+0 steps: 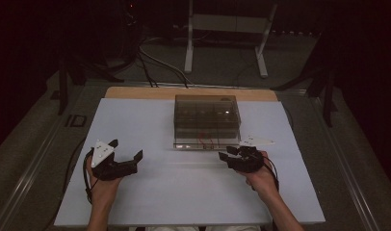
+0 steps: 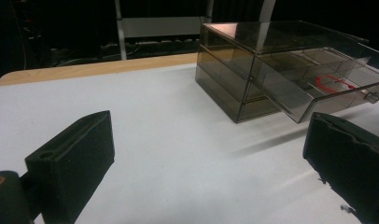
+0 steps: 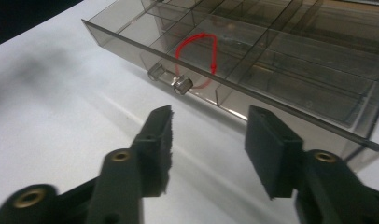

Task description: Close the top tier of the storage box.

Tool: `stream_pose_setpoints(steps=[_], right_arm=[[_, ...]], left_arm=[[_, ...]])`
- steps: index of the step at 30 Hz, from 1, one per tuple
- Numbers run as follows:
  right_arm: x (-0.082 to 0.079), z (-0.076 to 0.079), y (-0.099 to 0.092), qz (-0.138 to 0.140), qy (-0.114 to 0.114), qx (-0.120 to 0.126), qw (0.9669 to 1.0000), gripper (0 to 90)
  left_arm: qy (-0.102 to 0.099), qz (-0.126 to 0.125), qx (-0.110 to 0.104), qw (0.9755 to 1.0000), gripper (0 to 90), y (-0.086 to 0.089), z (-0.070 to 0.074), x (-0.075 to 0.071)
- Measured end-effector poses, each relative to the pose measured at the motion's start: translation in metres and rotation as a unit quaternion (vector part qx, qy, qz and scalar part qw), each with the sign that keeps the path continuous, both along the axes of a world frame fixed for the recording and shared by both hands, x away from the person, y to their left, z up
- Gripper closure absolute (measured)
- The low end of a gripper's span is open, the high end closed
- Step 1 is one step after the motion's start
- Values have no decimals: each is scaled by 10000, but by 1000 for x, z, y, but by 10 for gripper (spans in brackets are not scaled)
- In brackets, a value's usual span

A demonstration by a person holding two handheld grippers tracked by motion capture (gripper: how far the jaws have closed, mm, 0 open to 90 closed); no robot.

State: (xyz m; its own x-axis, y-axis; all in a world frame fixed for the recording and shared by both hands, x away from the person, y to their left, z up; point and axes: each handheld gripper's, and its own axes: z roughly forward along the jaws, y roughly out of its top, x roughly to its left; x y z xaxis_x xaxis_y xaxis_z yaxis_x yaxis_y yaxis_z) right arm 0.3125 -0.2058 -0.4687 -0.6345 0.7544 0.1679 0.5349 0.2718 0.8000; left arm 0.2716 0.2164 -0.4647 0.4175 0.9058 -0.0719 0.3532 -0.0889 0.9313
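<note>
White desk (image 1: pixel 150 192) in a dark room holds a smoky clear drawer box (image 1: pixel 207 113), bottom drawer (image 3: pixel 271 70) pulled out. Right gripper (image 3: pixel 208 140), fingers apart and empty, sits just before its knob (image 3: pixel 182 85). Left gripper (image 1: pixel 127 153) rests wide open, well apart.

A smoky, see-through plastic drawer cabinet (image 1: pixel 207 118) stood upright at the upper centre of the high view, square to the frame's edges. Its bottom drawer (image 1: pixel 203 142) was pulled out toward the lower edge of that frame, level and still seated in the cabinet. In the right gripper view the open drawer (image 3: pixel 271 60) ran from upper left to right, split by thin walls into several compartments (most of them bare). A red rubber band (image 3: pixel 199 58) lay as a loose loop in a front compartment, just behind the small clear knob (image 3: pixel 171 80) on the drawer's front wall. In the left gripper view the cabinet (image 2: pixel 234 79) sat at the upper right.
</note>
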Motion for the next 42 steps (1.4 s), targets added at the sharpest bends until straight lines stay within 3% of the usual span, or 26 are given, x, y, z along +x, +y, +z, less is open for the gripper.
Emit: stream_pose_setpoints(steps=[5,6,7,9,21,42], right_arm=[[1,-1,3,19,-31,24,10000,715],[1,-2,5,33,-47,23,10000,802],[1,-2,5,33,-47,23,10000,802],[2,-4,7,33,-72,8,10000,900],[5,-9,17,-4,-215,-79,9997,900],[10,-19,26,-105,-177,-124,9997,900]], left_arm=[[-12,-2,-7,10000,36,0,1,0],[-12,-4,-4,10000,37,0,1,0],[-12,-2,-4,10000,37,0,1,0],[-11,1,-8,10000,36,0,1,0],[-22,3,-8,10000,37,0,1,0],[-11,-5,-1,10000,36,0,1,0]])
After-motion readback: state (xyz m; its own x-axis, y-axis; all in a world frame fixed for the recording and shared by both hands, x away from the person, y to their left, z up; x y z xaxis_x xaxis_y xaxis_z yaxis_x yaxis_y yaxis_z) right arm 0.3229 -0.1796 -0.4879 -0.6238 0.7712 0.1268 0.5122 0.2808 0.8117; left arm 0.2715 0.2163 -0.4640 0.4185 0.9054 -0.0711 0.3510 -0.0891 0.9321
